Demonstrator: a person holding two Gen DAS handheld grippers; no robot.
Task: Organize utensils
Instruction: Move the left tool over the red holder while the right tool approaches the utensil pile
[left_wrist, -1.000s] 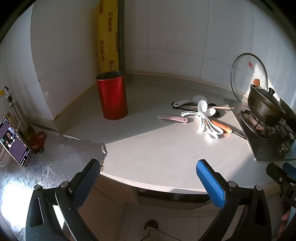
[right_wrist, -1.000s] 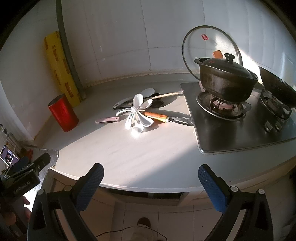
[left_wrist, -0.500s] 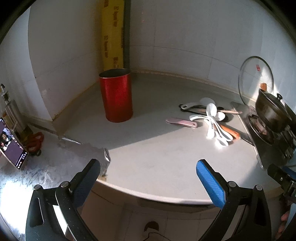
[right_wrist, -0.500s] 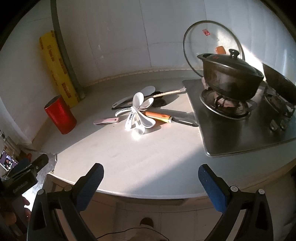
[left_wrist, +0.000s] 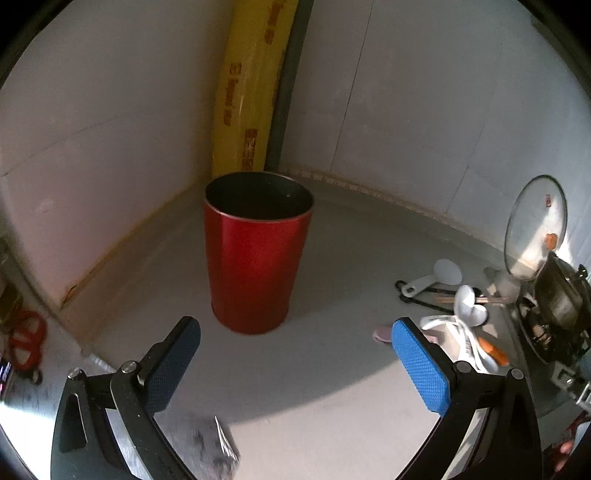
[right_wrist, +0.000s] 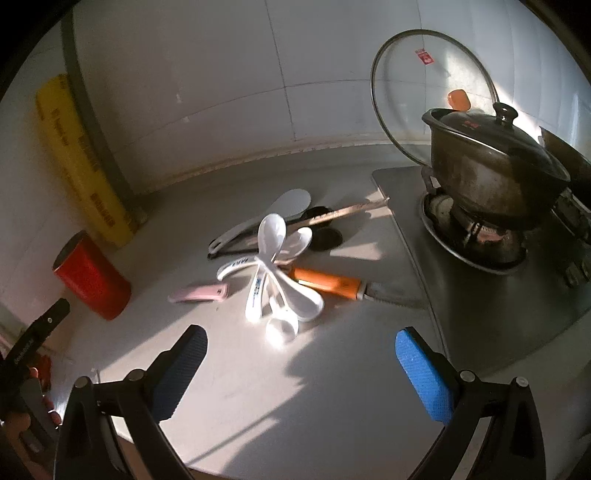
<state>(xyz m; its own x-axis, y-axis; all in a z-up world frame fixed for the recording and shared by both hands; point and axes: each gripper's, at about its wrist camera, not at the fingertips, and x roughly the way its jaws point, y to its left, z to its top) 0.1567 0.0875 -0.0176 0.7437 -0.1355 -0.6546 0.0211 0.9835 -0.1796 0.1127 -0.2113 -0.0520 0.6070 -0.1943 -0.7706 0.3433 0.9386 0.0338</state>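
The left tool (left_wrist: 295, 363) was spread wide and empty, and straight ahead of it, a little left of its midline, a red can (left_wrist: 256, 254) stood upright on the counter (left_wrist: 332, 369), mouth open to the top. Off to that tool's right lay the heap of utensils, well apart from the can.

The right tool (right_wrist: 299, 362) was also spread wide with nothing between its pads, and it was the nearer one to the heap. Just ahead of it, slightly left of centre, the white spoons (right_wrist: 275, 273) fanned out, their handles running mostly away from the tool. Left of them a pink handle (right_wrist: 199, 293) lay crosswise. Behind the spoons an orange-handled knife (right_wrist: 332, 282) also lay crosswise, blade pointing right toward the stove (right_wrist: 498, 314). The spoons looked the likeliest first pick for the right tool.
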